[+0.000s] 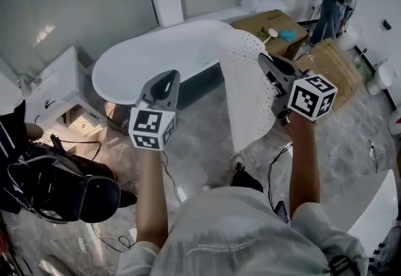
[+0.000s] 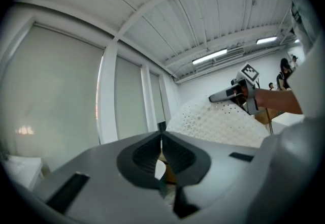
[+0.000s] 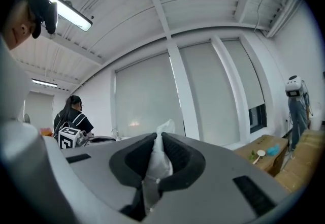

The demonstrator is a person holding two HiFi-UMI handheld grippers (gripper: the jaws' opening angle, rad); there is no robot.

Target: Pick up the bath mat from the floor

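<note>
The bath mat is pinched at its upper edge by the right tongs and is hung with its long axis running from 12 to 6 o'clock in the head view. Its lower end is judged clear of the grey marbled floor. The left tongs are pressed together on nothing, at 9 o'clock from the mat, near but apart; a second grip would be reached from there. A bathtub is seen at 11 o'clock, cardboard boxes at 1 o'clock.
</note>
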